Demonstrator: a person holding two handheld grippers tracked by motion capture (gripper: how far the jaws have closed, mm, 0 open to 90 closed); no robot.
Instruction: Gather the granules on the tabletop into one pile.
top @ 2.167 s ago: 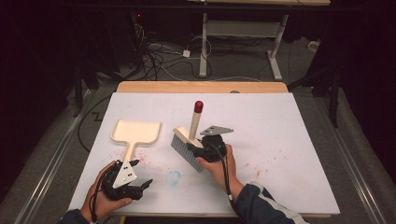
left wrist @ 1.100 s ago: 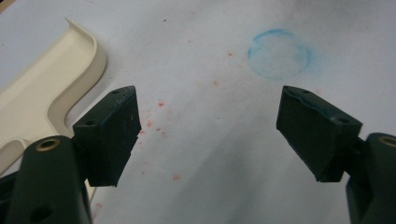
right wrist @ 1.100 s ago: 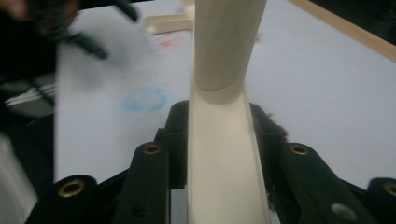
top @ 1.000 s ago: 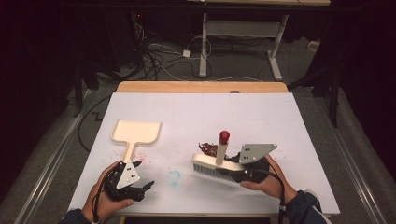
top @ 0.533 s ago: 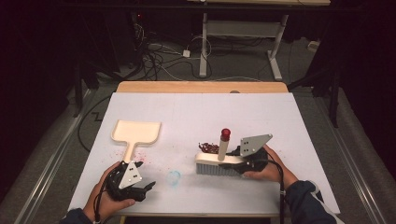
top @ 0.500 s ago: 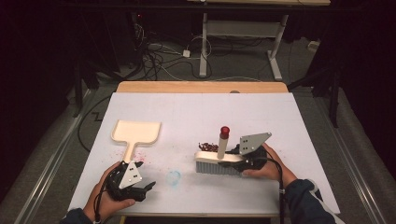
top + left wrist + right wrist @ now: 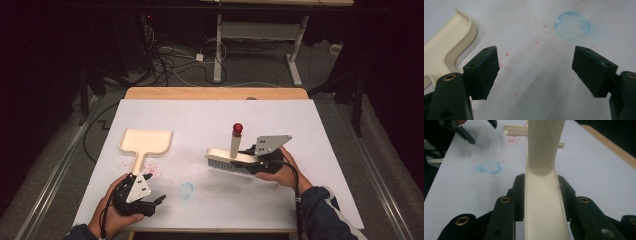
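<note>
Left hand-held gripper (image 7: 150, 202) low, jaws spread wide; right hand-held gripper (image 7: 252, 161) jaws clamped, hand (image 7: 277, 172) behind.

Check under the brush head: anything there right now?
Under the brush, held by the right gripper, the high view shows the white table cover. No loose pieces are visible along the bristle edge. Whatever lies directly beneath the bristles is covered.

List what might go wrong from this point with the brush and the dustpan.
1. The right gripper clamps the brush only at one end of its head, so the long head may twist when pushed.
2. The left gripper is open beside the dustpan, not holding it; the pan may slide.
3. Sweeping may smear the red specks and blue ring.
</note>
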